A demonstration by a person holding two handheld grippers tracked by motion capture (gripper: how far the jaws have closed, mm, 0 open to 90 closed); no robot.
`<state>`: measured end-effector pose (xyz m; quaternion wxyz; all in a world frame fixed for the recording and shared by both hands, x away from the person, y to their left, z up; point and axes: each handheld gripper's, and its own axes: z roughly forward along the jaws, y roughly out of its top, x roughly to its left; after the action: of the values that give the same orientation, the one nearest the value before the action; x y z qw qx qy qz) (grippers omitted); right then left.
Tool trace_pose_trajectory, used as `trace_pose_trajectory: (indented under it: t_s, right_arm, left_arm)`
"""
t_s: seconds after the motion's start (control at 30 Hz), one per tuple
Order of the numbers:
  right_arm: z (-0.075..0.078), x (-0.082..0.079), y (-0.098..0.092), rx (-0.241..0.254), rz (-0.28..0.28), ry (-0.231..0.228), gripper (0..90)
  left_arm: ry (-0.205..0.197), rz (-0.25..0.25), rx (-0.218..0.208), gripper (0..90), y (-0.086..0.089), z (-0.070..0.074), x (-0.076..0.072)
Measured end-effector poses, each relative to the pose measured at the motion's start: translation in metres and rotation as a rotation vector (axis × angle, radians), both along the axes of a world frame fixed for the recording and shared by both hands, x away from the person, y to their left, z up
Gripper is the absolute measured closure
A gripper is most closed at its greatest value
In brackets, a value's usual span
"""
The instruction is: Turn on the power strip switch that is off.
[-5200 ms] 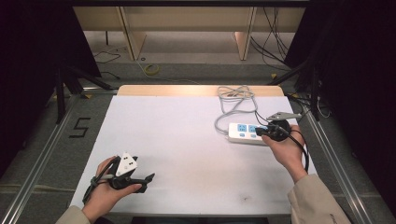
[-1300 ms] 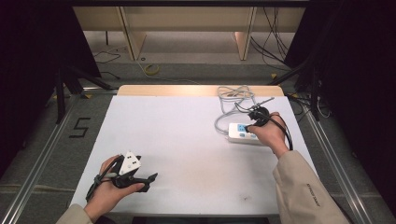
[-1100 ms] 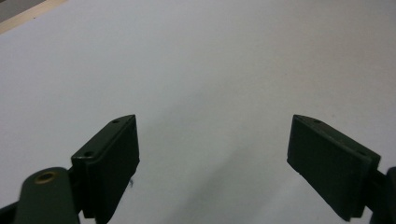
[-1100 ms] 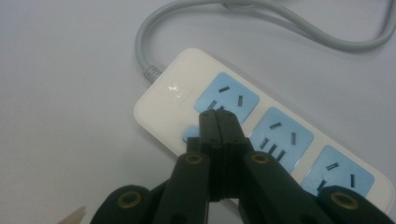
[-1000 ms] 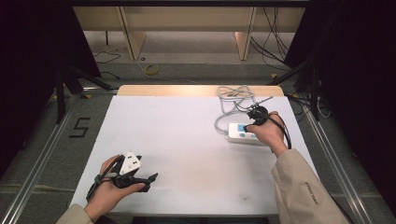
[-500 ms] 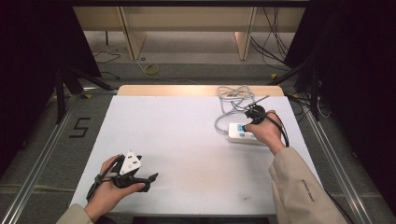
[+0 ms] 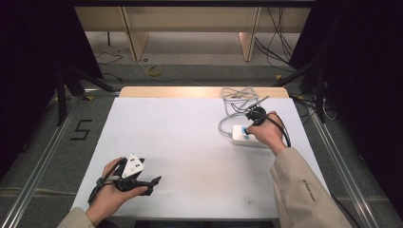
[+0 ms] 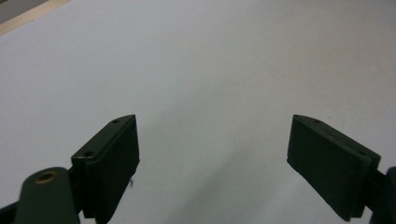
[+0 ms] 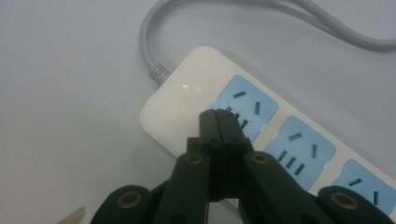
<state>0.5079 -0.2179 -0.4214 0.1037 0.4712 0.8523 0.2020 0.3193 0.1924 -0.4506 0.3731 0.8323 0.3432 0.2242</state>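
over on the far right of the white surface (image 7: 190, 142), the right hand-held gripper (image 9: 218, 122) hangs pinched closed above the power strip (image 9: 261, 140); the left hand-held gripper (image 8: 212, 154) gapes wide near the front.

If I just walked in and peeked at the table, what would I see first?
Probably the white plastic power strip with light blue sockets on the table's right side, its grey cable coiled behind it. The right gripper, jaws shut, hovers over the strip's cable end. Near the front left, the left gripper gapes open over bare white tabletop.
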Motion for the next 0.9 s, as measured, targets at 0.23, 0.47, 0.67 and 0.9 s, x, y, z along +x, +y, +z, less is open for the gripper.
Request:
trace_pose_trajectory:
  t_s: [0.23,0.47,0.67,0.9]
  right_arm:
    - [-0.0004,0.0013,0.0019,-0.015,0.004,0.014,90.0]
    - [-0.0028,0.0025,0.0025,-0.029,0.000,0.032,90.0]
    - [-0.0045,0.0026,0.0043,-0.038,0.009,0.034,90.0]
    - [-0.0060,0.0028,0.0047,-0.053,0.008,0.039,90.0]
  left_arm:
    - [-0.001,0.001,-0.003,16.3,0.0000,0.0002,-0.0005]
    - [-0.001,-0.002,0.001,16.3,-0.0003,0.0000,-0.0002]
    - [0.000,-0.003,0.000,16.4,-0.0009,-0.0001,0.0000]
    - [0.000,-0.005,0.000,16.3,-0.0008,-0.0001,0.0002]
